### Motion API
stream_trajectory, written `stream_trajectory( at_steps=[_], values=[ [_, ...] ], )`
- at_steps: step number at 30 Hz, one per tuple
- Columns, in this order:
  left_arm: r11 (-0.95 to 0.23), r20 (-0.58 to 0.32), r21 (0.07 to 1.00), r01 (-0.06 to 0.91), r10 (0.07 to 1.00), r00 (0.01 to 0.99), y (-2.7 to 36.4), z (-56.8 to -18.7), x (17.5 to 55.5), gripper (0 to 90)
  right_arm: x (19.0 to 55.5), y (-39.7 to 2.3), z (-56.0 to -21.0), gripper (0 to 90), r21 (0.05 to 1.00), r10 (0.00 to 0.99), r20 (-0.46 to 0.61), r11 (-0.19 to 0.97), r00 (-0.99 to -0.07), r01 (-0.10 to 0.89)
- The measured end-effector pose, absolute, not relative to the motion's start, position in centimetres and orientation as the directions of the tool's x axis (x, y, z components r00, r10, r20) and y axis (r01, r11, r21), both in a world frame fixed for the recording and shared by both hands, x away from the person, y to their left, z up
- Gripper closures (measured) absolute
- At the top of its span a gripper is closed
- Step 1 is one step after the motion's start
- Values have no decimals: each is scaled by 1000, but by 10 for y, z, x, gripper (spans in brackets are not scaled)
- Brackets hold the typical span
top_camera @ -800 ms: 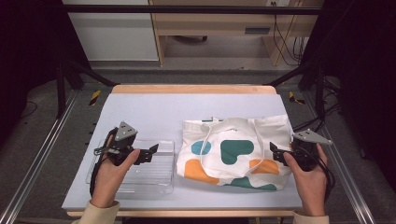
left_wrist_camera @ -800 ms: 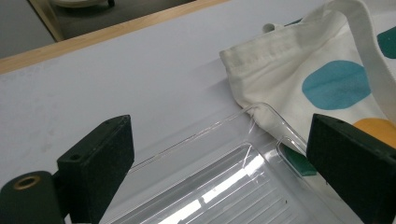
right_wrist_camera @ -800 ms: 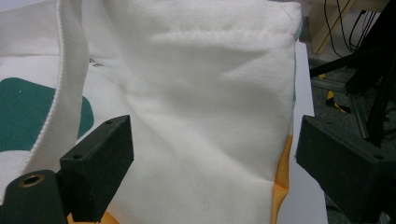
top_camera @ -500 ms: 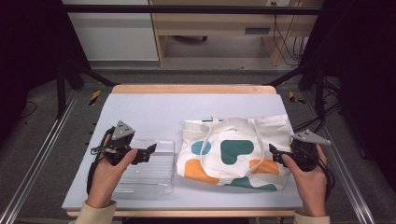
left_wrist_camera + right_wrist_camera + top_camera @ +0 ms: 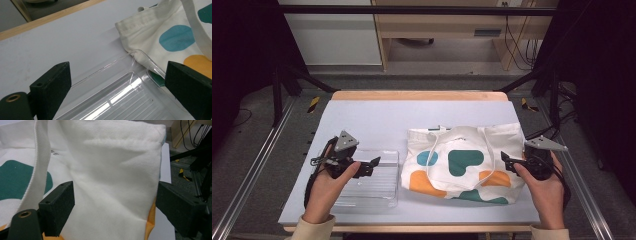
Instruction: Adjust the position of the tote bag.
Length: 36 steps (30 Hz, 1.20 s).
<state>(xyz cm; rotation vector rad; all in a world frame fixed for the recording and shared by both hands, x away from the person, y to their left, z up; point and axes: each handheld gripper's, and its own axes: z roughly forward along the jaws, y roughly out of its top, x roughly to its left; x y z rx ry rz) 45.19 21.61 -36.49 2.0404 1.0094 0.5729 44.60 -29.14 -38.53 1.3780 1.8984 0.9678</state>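
A cream tote bag (image 5: 462, 160) printed with teal and orange blobs lies flat on the right half of the table, its straps (image 5: 486, 145) lying across it. A clear ribbed plastic tray (image 5: 374, 185) sits just to its left, its corner (image 5: 147, 62) touching the bag (image 5: 170, 35). My left gripper (image 5: 368, 166) hovers open above the tray (image 5: 117, 100), its jaws wide apart with nothing between them. Over the bag's right edge, my right gripper (image 5: 508, 164) is open too. The white cloth (image 5: 112, 177) lies under the gap between its jaws, and a strap (image 5: 37, 170) runs past the left jaw.
The pale grey table top (image 5: 382, 115) has a wooden far edge (image 5: 417, 95). Metal frame rails (image 5: 257, 160) run along both sides. Cables (image 5: 517, 40) and a wooden bench stand on the floor beyond the table.
My left gripper has edged a little to the right over the tray. The right gripper and the bag have hardly moved.
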Motion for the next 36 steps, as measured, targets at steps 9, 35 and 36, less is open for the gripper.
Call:
stream_trajectory(
  at_steps=[9, 35, 36],
  values=[
    [-393, 57, 796, 460, 806, 589, 218, -363, 451, 70, 475, -309, -380, 146, 811, 958, -29, 190, -286, 554],
    [-392, 53, 799, 456, 801, 596, 216, -362, 449, 70, 511, -291, -376, 592, 818, 944, -4, 192, -329, 543],
    [-392, 53, 799, 455, 801, 596, 215, -362, 449, 70, 509, -291, -375, 620, 823, 943, 4, 186, -333, 536]
  ],
)
